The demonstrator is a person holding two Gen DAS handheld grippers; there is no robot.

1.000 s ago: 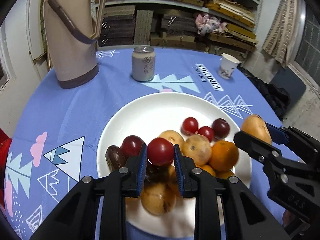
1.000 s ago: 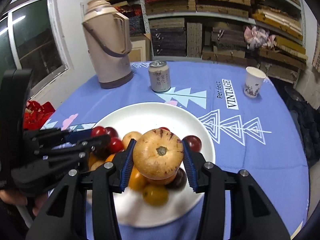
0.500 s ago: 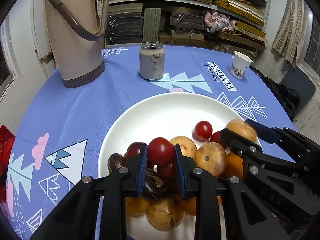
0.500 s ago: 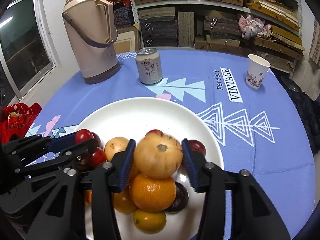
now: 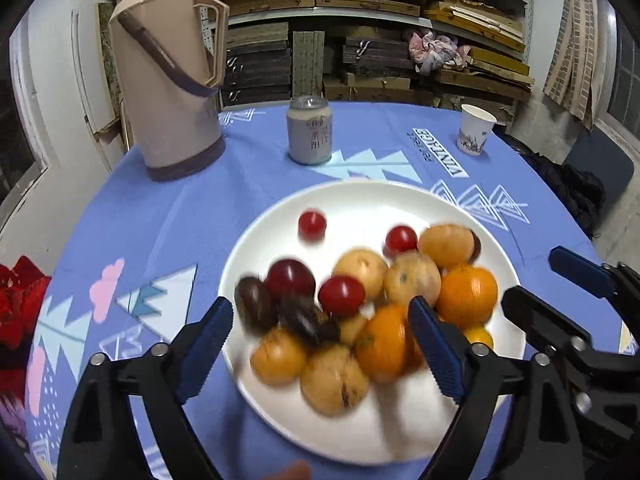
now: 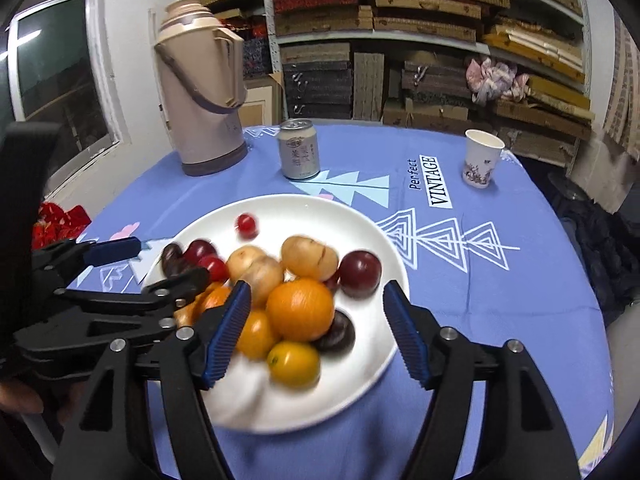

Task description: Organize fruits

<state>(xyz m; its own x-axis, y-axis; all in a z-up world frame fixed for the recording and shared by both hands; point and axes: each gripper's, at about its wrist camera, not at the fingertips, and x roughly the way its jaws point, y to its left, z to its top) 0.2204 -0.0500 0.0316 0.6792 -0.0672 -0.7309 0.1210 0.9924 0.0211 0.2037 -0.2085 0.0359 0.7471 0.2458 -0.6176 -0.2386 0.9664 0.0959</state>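
A white plate (image 5: 360, 204) (image 6: 372, 240) on the blue tablecloth holds a pile of fruit: oranges (image 5: 466, 296) (image 6: 300, 309), tan round fruits (image 5: 414, 278) (image 6: 308, 258), dark plums (image 6: 359, 269) and red cherry tomatoes (image 5: 341, 290). One small red tomato (image 5: 312, 223) (image 6: 247, 223) lies apart toward the far side of the plate. My left gripper (image 5: 320, 344) is open and empty above the near fruit. My right gripper (image 6: 318, 330) is open and empty above the pile; it shows in the left wrist view (image 5: 568, 300) too.
A beige thermos jug (image 5: 168, 80) (image 6: 204, 92) stands at the far left. A drink can (image 5: 309, 130) (image 6: 299, 149) and a paper cup (image 5: 475, 129) (image 6: 481, 157) stand beyond the plate. A red bag (image 5: 20, 304) lies at the left table edge. Shelves stand behind.
Both grippers have opened and pulled back. The cherry tomato from the left one and the tan round fruit from the right one now lie on the plate.
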